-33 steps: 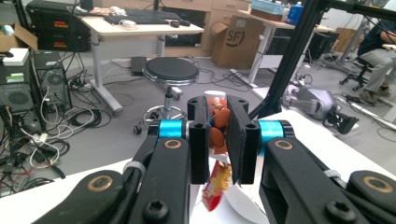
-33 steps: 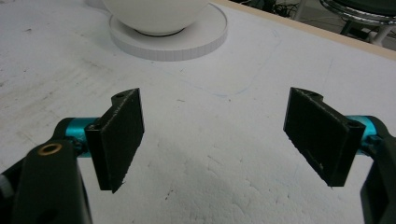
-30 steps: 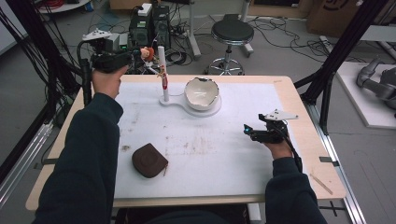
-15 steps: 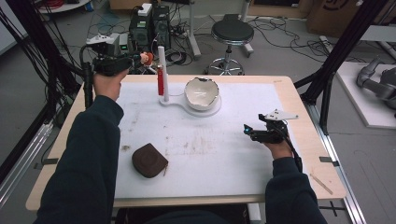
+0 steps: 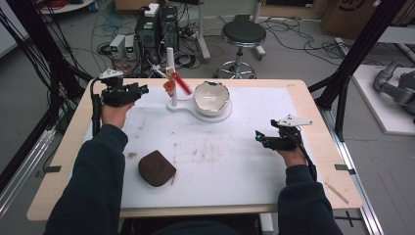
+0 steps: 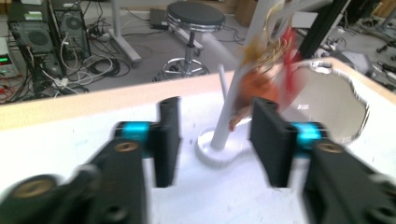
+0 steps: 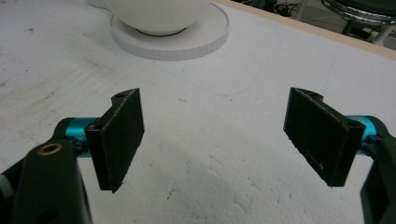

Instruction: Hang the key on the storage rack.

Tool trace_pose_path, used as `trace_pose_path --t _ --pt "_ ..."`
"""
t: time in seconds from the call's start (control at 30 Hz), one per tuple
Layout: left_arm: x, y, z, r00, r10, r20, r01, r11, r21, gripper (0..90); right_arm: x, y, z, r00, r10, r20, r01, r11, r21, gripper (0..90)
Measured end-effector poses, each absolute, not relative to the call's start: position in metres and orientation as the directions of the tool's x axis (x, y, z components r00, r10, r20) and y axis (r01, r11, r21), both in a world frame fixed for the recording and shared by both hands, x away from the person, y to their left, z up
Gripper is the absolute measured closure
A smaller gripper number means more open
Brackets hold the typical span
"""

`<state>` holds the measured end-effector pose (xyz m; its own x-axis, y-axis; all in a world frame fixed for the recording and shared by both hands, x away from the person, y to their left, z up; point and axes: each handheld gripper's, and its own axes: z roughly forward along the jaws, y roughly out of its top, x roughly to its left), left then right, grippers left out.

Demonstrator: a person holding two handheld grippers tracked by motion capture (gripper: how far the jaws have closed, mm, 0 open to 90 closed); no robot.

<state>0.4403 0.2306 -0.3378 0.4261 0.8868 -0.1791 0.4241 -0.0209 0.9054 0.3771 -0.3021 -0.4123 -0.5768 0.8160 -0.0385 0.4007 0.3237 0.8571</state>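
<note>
The left hand-held gripper (image 5: 142, 91), jaws parted and empty, has the upright white post (image 6: 233, 100) hung with orange and red trinkets (image 5: 172, 84) just ahead, while the right hand-held gripper (image 5: 259, 138), wide open and empty, hovers well apart.

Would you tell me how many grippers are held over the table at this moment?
2. The left gripper is at the far left, beside the white stand; the right gripper is at the right side, fingers open.
</note>
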Motion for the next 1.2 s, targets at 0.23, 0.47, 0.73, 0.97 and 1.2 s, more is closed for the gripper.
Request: trace_pose_path --t 0.23,0.47,0.73,0.97,1.2 --pt "0.412 0.242 -0.37 0.449 0.879 -0.161 0.387 -0.028 0.922 24.9 0.377 -0.302 -0.413 -0.578 0.815 -0.038 0.404 0.327 0.855 20.5" --pt "0.381 0.241 -0.388 0.569 0.819 -0.071 0.266 -0.102 0.958 23.1 0.377 -0.301 -0.413 -0.576 0.816 -0.035 0.409 0.325 0.852 20.5" --pt "0.366 0.241 -0.404 0.612 0.783 -0.115 0.265 -0.065 0.962 19.1 0.377 -0.299 -0.414 -0.583 0.812 -0.032 0.411 0.329 0.85 20.5" --pt "0.368 0.241 -0.409 0.607 0.78 -0.149 0.313 -0.062 0.948 18.1 0.381 -0.299 -0.416 -0.57 0.821 -0.036 0.416 0.327 0.848 20.5" --pt "0.368 0.24 -0.411 0.615 0.777 -0.132 0.318 -0.092 0.944 18.4 0.378 -0.297 -0.414 -0.581 0.813 -0.041 0.405 0.332 0.852 20.5"
